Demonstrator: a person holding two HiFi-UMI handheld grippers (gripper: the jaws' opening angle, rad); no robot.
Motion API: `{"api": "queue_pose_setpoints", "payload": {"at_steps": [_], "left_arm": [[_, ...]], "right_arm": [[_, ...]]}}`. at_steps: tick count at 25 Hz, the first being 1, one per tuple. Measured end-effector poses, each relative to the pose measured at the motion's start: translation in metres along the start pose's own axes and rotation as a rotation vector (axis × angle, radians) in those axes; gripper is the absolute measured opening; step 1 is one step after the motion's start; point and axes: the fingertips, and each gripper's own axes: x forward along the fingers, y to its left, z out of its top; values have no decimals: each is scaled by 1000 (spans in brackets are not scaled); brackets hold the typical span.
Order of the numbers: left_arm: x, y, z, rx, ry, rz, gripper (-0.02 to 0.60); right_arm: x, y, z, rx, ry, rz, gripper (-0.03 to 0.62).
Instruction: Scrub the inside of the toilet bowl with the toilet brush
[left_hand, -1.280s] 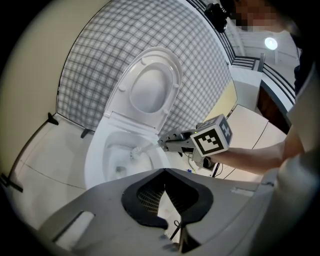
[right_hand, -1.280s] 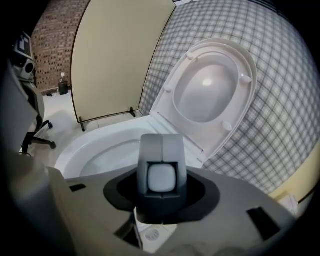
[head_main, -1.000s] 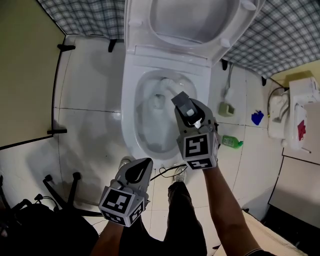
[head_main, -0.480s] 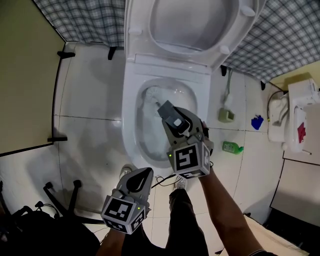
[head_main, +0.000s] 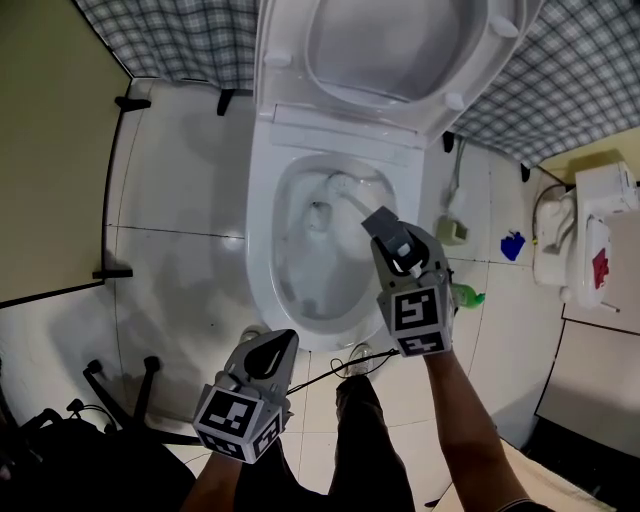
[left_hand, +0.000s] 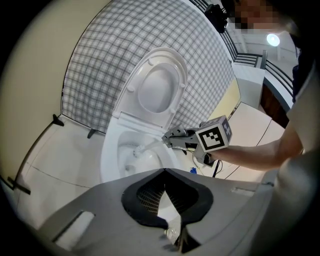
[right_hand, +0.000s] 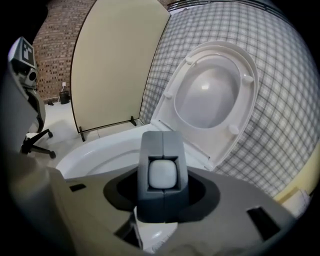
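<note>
1. Head view is showing the right tongs (head_main: 388, 225) clamping the white handle of the toilet brush (head_main: 352, 198). The bristled head is sitting inside the toilet bowl (head_main: 262, 240), against the rear wall just above the drain.
2. Right gripper view is confirming that grip: both jaws are pressing together around the pale end of the handle, and the lid (right_hand: 212, 95) is standing raised behind it.
3. Left tongs (head_main: 280, 345) are hanging over the floor in front of the bowl, well apart from the brush. Left gripper view is showing their tips meeting, with nothing between them.
4. Judging by this, the scrubbing is looking under way: the brush is already gripped, lowered into the bowl and touching porcelain.
5. Only the rear part of the bowl is getting contact at present. The front slope, the side walls and the underside of the rim are probably still waiting for the brush.
6. How clean any part is cannot be told; the porcelain is looking evenly white throughout.
</note>
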Motion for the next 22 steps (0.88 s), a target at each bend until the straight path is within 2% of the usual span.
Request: {"api": "queue_pose_setpoints", "payload": {"at_steps": [4,8,11,14,19,22], "left_arm": [[-1,6,-1,2,7,2,2],[-3,12,2,1,0,13,2],[-7,18,1,-10,-4,26,2],[-9,20,-3,-19,0,31,2],[-8,21,-8,-22,10,26,2],[-8,23,-7,-18,14,27,2]], "right_arm": [[7,8,-5,0,14,27,192],[28,38,18,-41,-37,109,192],[34,62,27,-108,-48,151,192],[32,68,22,-156,-47,150,192],[29,34,-4,-40,21,73,192],[24,31,-21,2,65,89,192]]}}
